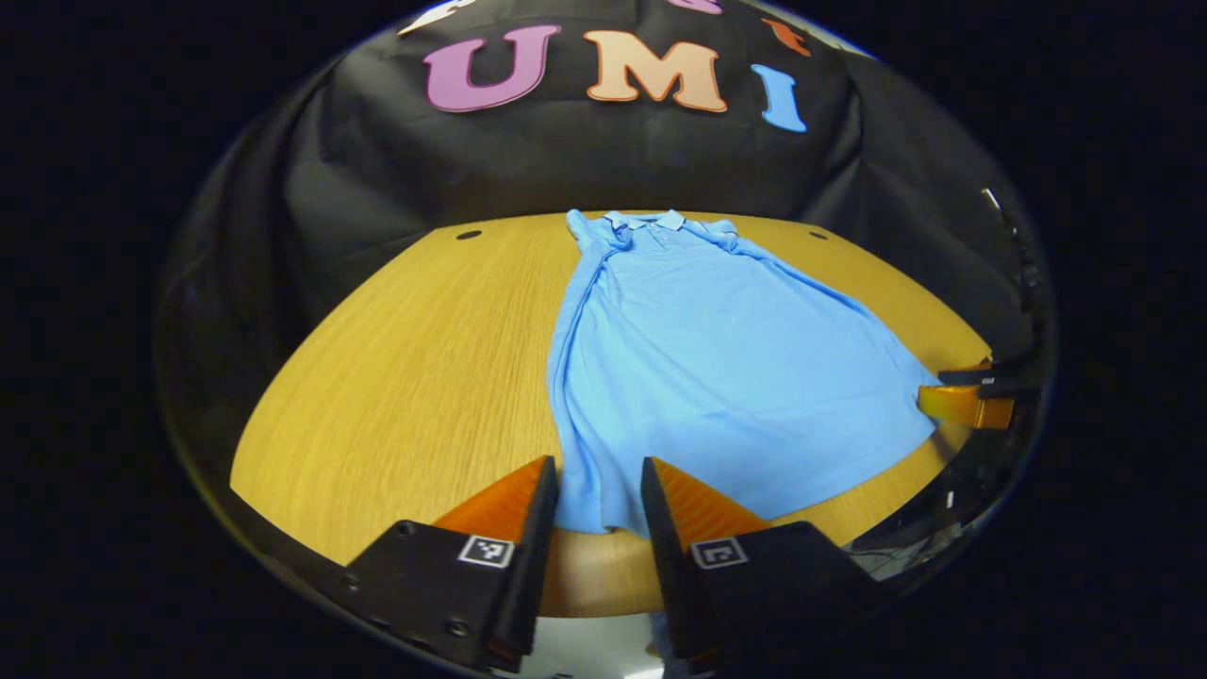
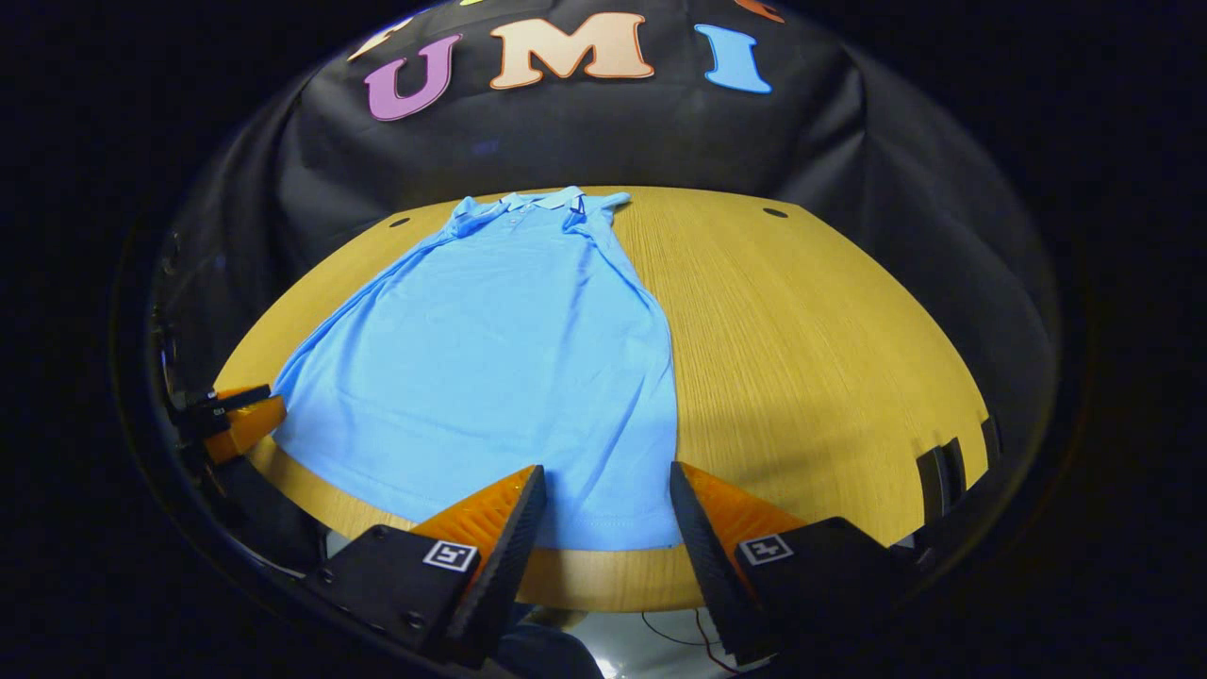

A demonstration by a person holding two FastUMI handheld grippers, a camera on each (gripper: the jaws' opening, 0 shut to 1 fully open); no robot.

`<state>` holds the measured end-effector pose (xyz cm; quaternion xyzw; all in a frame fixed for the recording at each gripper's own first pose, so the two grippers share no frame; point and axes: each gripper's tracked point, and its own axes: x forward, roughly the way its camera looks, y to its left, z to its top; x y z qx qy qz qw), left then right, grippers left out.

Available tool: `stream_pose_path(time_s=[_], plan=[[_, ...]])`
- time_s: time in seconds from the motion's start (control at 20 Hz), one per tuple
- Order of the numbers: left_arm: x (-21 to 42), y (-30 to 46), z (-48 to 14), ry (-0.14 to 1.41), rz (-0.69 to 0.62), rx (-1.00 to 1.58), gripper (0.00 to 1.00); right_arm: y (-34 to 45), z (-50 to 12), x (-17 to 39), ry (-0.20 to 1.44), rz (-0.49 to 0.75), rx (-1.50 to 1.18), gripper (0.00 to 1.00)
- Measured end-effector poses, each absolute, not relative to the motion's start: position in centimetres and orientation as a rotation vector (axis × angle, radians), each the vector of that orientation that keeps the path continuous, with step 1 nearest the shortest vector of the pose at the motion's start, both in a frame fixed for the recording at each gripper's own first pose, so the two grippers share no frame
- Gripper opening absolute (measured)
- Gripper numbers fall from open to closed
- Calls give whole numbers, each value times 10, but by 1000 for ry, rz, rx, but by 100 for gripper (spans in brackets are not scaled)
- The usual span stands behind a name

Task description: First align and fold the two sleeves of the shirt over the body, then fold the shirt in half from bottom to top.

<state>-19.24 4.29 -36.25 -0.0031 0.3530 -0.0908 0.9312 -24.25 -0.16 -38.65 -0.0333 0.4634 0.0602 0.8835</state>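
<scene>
One light-blue short-sleeved polo shirt [image 1: 717, 377] lies flat on the round wooden table [image 1: 424, 377], collar at the far side near the black cloth wall [image 1: 566, 160], hem at the near edge. Both sleeves look already folded in, leaving a long narrow shape. At the hem's left corner the left gripper [image 1: 600, 490] hovers with its jaws apart, holding nothing. At the hem's right corner the right gripper [image 2: 603, 500] likewise stands open and empty above the cloth.

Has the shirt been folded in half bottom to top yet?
No, the shirt lies at full length on the table, hem near the front edge, collar far.
</scene>
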Motion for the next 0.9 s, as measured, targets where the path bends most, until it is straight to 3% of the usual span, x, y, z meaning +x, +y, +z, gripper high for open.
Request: stream_pose_path(time_s=[0.05,0.15,0.2,0.3,0.4,0.55,0.9], plan=[[-193,40,-363,730,-187,-16,47,3,-387,-242,967,137,-72,83],[-196,34,-362,727,-199,-31,32,13,-388,-244,970,161,-71,48],[-197,32,-361,727,-199,-41,18,14,-389,-244,971,157,-77,22],[-196,32,-363,742,-187,-65,5,17,-381,-248,974,168,-88,5],[-194,31,-364,783,-170,-110,0,21,-392,-248,989,181,-59,3],[-194,30,-360,826,-166,-158,0,17,-391,-245,997,167,-10,3],[-170,31,-329,828,-180,-187,0,19,-337,-192,881,172,33,3]])
